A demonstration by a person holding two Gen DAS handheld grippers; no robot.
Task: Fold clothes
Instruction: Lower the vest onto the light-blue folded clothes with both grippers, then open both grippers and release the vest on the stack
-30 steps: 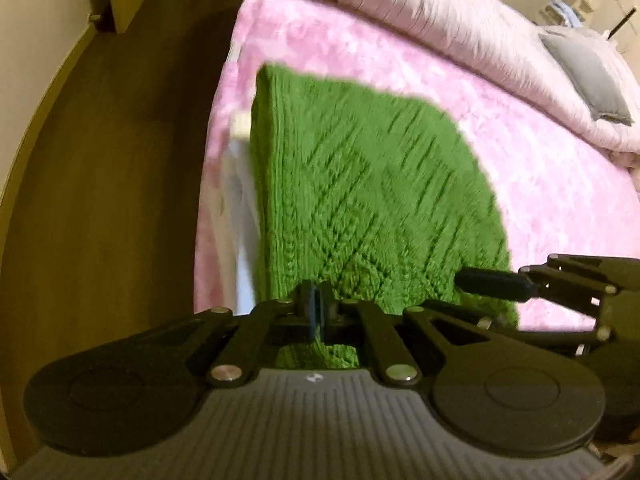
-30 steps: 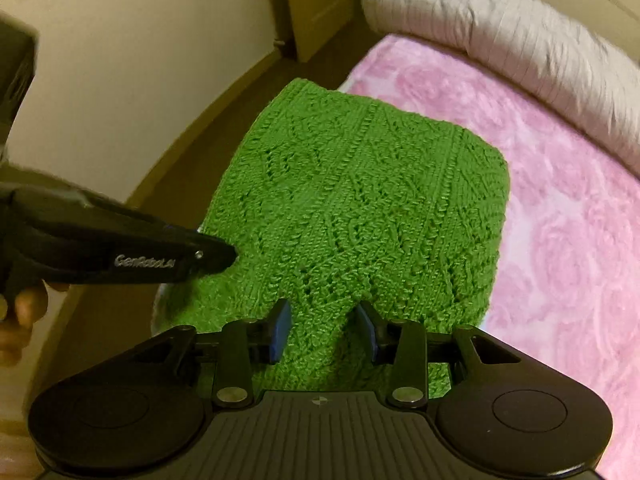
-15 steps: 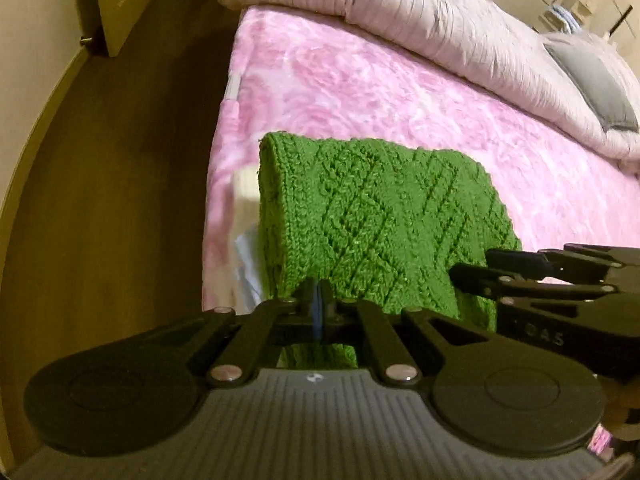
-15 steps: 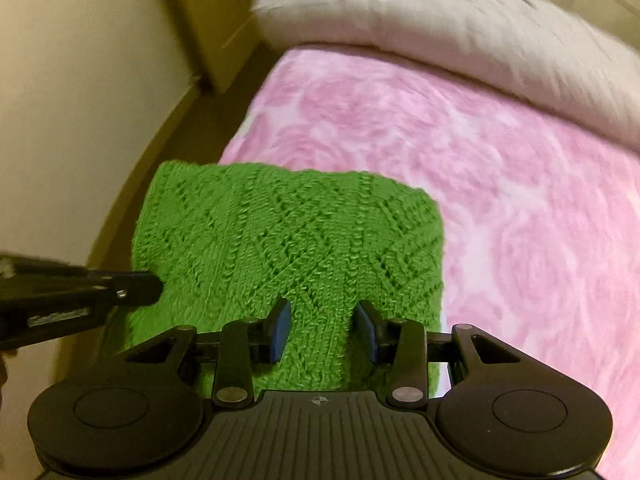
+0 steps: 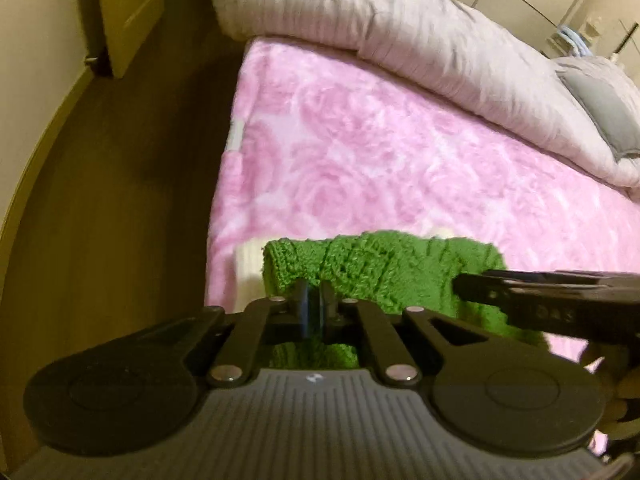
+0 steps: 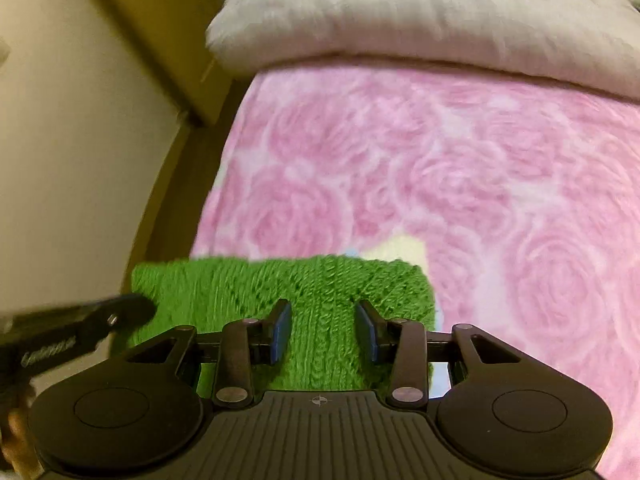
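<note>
A folded green knit sweater [image 5: 380, 268] lies near the front left corner of the bed, and it also shows in the right wrist view [image 6: 320, 292]. My left gripper [image 5: 314, 304] is shut, its fingers pinched on the sweater's near left edge. My right gripper [image 6: 323, 328] has its fingers apart, with a thick part of the sweater between the blue pads [image 6: 280, 330]. The right gripper shows from the side in the left wrist view [image 5: 540, 296]. The left gripper shows at the left in the right wrist view [image 6: 80, 328].
The bed has a pink rose-patterned blanket [image 5: 380, 152]. A bunched grey-white duvet [image 5: 400, 28] lies along its far side with a grey pillow [image 5: 604, 108]. Dark wooden floor [image 5: 120, 200] and a wall run along the left.
Both grippers have dropped toward the bed with the sweater. The sweater now shows as a low flat strip instead of a broad hanging panel.
</note>
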